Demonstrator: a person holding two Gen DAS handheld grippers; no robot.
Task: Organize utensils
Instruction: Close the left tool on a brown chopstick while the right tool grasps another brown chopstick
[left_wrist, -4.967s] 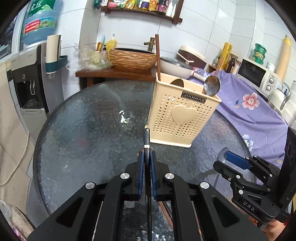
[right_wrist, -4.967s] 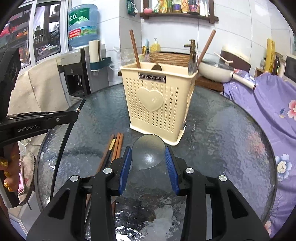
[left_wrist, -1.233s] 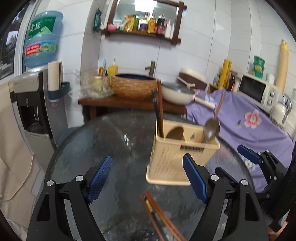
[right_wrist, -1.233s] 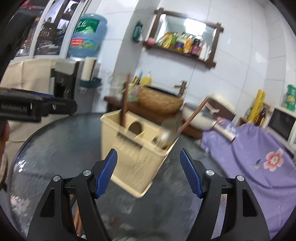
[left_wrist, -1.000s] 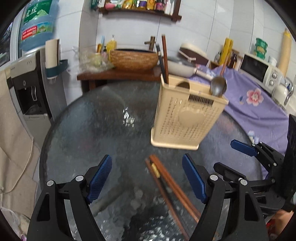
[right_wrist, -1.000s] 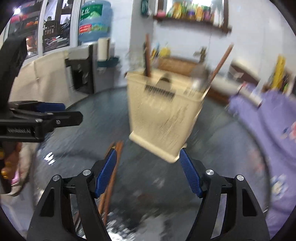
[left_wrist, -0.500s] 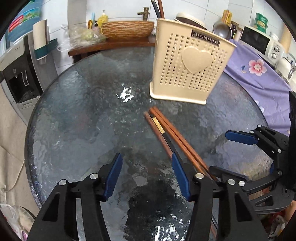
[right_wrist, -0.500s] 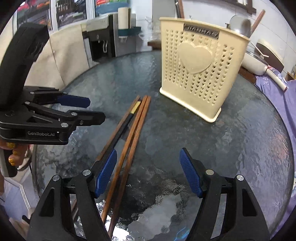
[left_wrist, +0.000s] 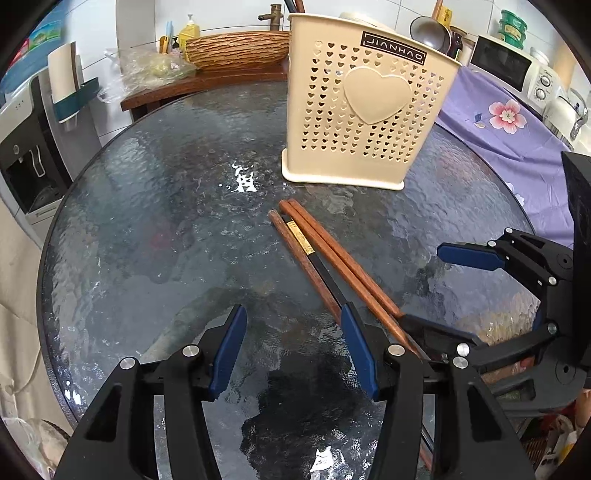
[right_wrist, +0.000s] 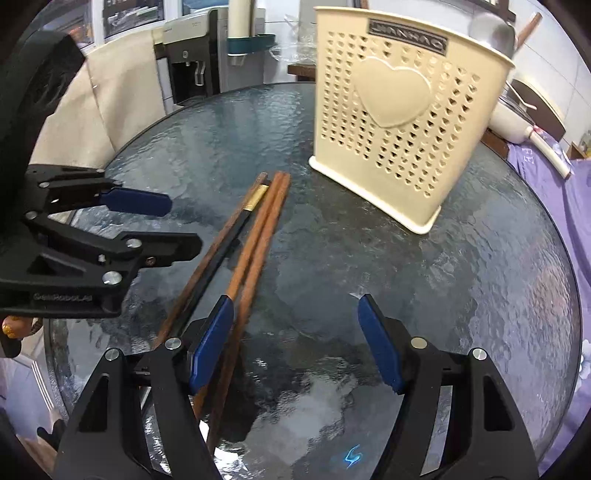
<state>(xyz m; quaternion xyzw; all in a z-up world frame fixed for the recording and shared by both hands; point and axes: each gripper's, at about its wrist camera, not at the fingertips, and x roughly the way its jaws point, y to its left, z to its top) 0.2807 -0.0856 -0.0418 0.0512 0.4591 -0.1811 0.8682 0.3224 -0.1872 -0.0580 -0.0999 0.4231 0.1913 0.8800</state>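
Observation:
Several chopsticks (left_wrist: 325, 258), brown ones and a black one with a gold band, lie side by side on the round glass table (left_wrist: 166, 221). Behind their far tips stands a cream perforated utensil holder (left_wrist: 369, 110) with a metal spoon (left_wrist: 430, 31) inside. My left gripper (left_wrist: 293, 343) hovers open over the glass, its right fingertip just above the near part of the chopsticks. My right gripper (right_wrist: 295, 332) is open too, its left fingertip over the chopsticks (right_wrist: 255, 236). Each gripper shows in the other's view: the right gripper (left_wrist: 443, 291) at the right edge, the left gripper (right_wrist: 166, 225) at the left. The holder (right_wrist: 399, 129) is ahead to the right.
A water dispenser (left_wrist: 26, 147) stands beyond the table's left edge. A wooden side table with a woven basket (left_wrist: 236, 48) is behind. A purple flowered cloth (left_wrist: 498, 122) and a microwave (left_wrist: 509, 70) lie to the right. A person's fingers (right_wrist: 11, 328) hold the left gripper.
Both grippers have sunk toward the table and tipped down, so the chopsticks now lie just under the fingertips. The left jaws stand narrower than a second ago. The black chopstick held earlier is gone.

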